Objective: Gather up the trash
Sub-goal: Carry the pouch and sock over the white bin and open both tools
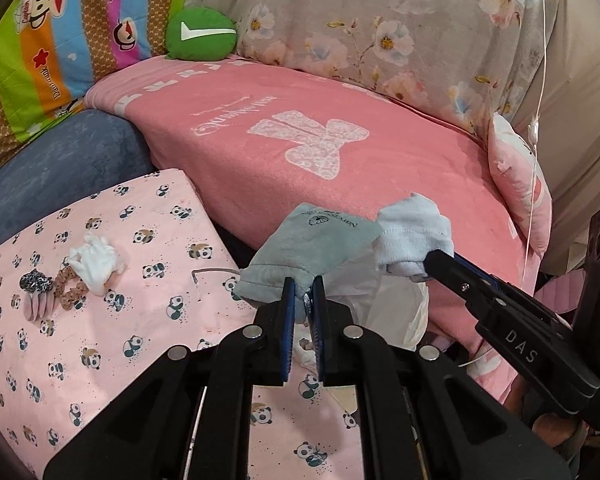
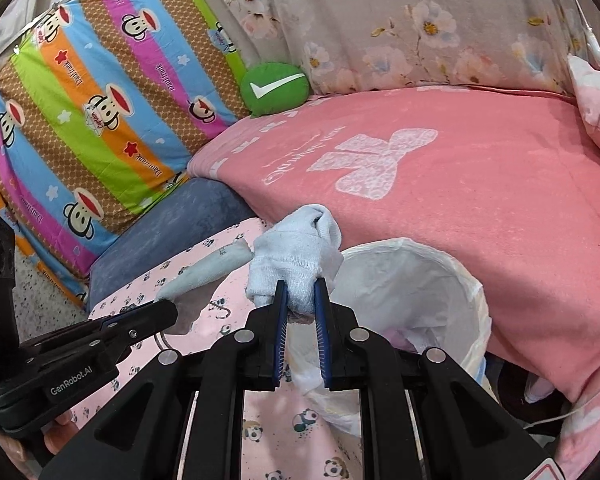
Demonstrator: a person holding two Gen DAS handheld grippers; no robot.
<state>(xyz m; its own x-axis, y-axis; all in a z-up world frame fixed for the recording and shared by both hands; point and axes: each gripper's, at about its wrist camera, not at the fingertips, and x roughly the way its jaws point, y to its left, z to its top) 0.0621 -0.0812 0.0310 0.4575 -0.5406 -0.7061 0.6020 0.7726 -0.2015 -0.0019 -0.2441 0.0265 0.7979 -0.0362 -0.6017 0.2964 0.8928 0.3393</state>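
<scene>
My left gripper [image 1: 303, 285] is shut on a grey-blue cloth pouch [image 1: 304, 248] with a printed logo, held up in the air. To its right, my right gripper [image 1: 428, 262] is shut on a bunched pale blue sock [image 1: 414, 236]. In the right wrist view the right gripper [image 2: 300, 288] pinches that sock [image 2: 296, 262] just left of a bin lined with a white plastic bag [image 2: 412, 276]. The left gripper [image 2: 168, 308] comes in from the left there with the pouch [image 2: 204, 270]. A crumpled white tissue [image 1: 94, 260] lies on the panda-print sheet [image 1: 100, 320].
A pink blanket [image 1: 340, 148] covers the bed behind the bin. Hair ties and small pads [image 1: 50, 290] lie beside the tissue. A green cushion [image 1: 201, 34], a striped cartoon pillow [image 2: 84, 120], a floral quilt [image 1: 380, 20] and a blue cushion [image 2: 172, 236] line the back. A white cable [image 1: 538, 140] hangs at right.
</scene>
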